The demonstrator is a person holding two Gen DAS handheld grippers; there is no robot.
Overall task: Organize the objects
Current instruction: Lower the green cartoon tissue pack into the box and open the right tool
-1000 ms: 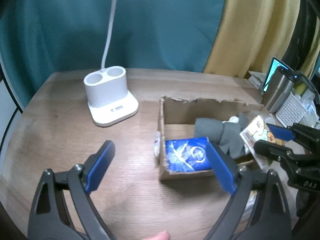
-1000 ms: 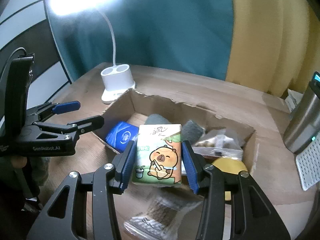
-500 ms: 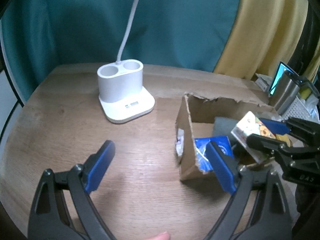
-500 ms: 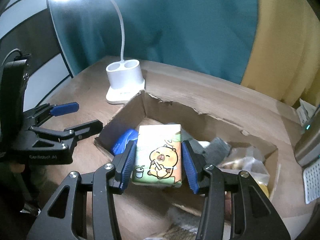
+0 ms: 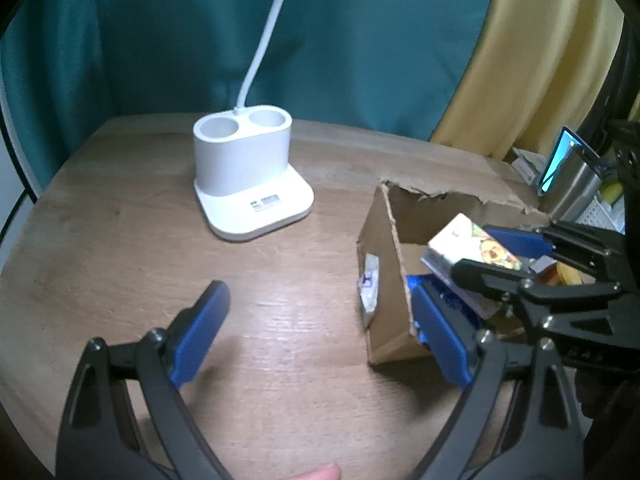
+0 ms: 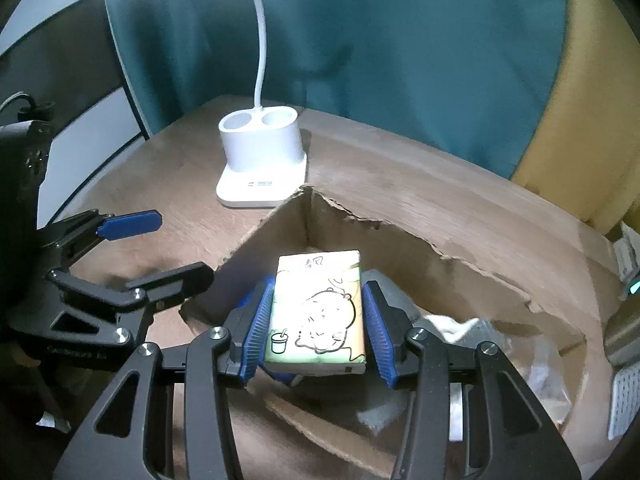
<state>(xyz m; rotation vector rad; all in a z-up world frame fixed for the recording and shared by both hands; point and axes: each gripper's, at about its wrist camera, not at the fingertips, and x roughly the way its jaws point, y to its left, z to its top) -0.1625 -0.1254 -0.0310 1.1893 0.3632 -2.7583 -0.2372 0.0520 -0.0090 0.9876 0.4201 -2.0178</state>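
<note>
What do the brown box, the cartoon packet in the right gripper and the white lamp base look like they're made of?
Brown box: corrugated cardboard by the look, matte brown, with a ragged torn rim.
Cartoon packet: probably a soft plastic film wrap, slightly glossy under the light, printed with a cartoon animal; held between the right gripper pads.
White lamp base: looks like moulded plastic, smooth matte white, with rounded corners and a small label.

Tissue pack (image 6: 316, 312), pale green with cartoon animal print, clamped flat between right tongs (image 6: 316, 320), above open torn cardboard box (image 6: 440, 240). Blue packet (image 5: 452, 304) inside box, near corner.
</note>
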